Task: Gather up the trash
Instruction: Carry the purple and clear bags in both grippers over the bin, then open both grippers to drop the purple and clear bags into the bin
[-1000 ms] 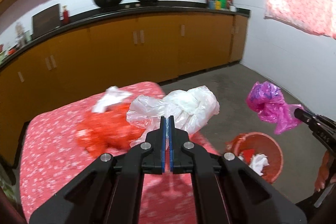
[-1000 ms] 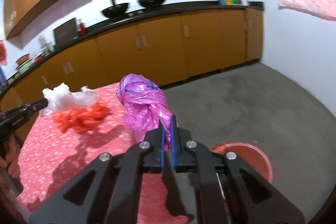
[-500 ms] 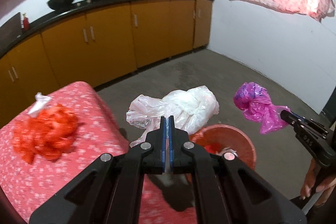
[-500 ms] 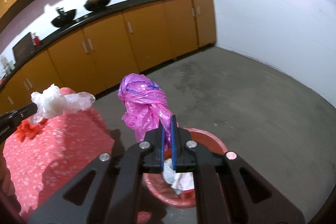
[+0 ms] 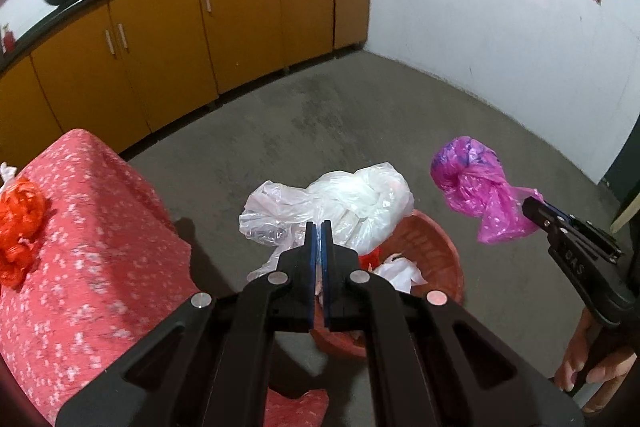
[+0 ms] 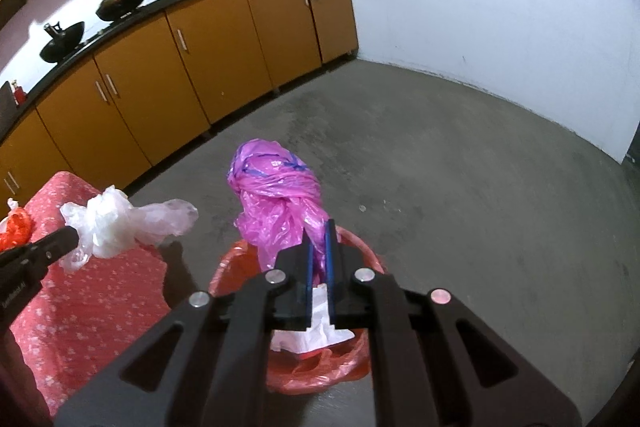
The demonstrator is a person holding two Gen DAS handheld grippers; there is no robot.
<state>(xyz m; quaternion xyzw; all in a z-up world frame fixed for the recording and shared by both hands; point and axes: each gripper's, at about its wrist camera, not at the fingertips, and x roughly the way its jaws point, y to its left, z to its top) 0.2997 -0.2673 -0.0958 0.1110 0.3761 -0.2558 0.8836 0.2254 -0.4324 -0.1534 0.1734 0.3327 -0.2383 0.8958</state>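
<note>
From my left wrist, my left gripper (image 5: 318,227) pinches a white plastic bag (image 5: 340,203) above the red basket (image 5: 436,247) on the floor, beside the table (image 5: 80,267).

From my right wrist, my right gripper (image 6: 319,227) clamps a pink bag (image 6: 276,203) over that basket, which holds crumpled paper (image 6: 316,331).
</note>
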